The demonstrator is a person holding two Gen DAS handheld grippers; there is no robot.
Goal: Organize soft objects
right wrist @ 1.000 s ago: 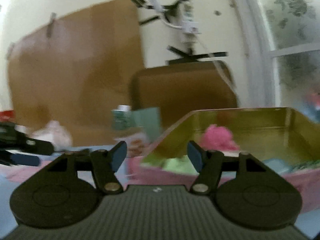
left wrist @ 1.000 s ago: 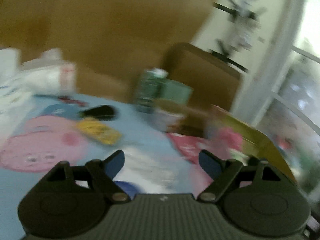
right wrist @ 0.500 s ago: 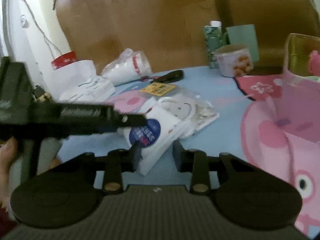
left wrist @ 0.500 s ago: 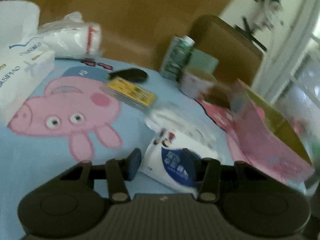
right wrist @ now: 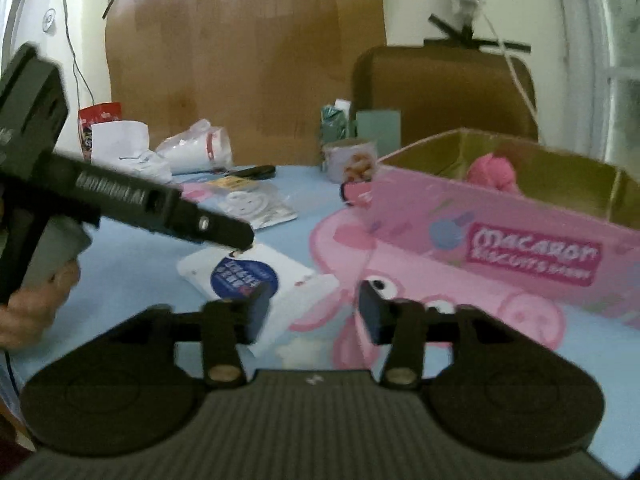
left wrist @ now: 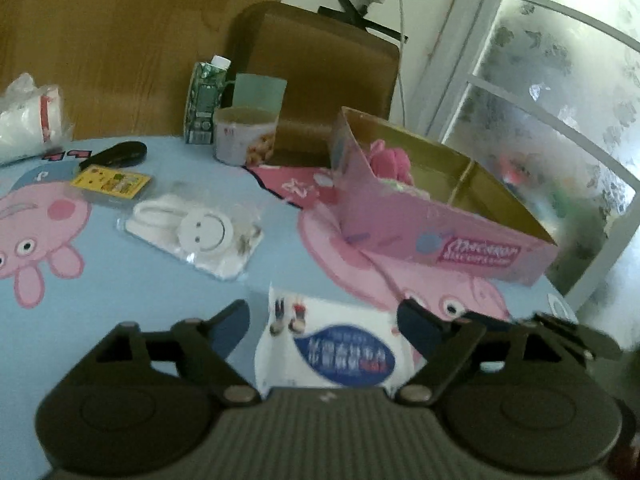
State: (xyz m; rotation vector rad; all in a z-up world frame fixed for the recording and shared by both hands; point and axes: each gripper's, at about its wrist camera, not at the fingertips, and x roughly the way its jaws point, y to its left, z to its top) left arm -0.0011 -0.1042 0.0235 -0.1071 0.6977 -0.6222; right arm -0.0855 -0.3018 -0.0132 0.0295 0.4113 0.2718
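A white soft pack with a blue label (left wrist: 336,348) lies flat on the blue cartoon tablecloth. My left gripper (left wrist: 322,316) straddles it; its jaws are opening and the pads stand clear of the pack. From the right wrist view the same pack (right wrist: 244,272) lies under the left gripper's tip (right wrist: 230,236). My right gripper (right wrist: 312,306) is opening too, with only the pack's near corner between its fingers and no pad pressing on it. To the right stands the pink Macaron box (right wrist: 520,248), with a pink fluffy item (right wrist: 494,170) inside it.
A clear bag with a white smiley-face item (left wrist: 192,232) lies beyond the pack. Farther back are a yellow card (left wrist: 112,182), a black case (left wrist: 116,154), a printed cup (left wrist: 244,136), a green carton (left wrist: 204,100) and a brown chair (left wrist: 320,68). A hand (right wrist: 36,300) holds the left gripper.
Both grippers' jaws have spread from a narrow gap around the pack to wide apart. The pack now lies apart from the smiley bag, nearer to me and to the pink box.
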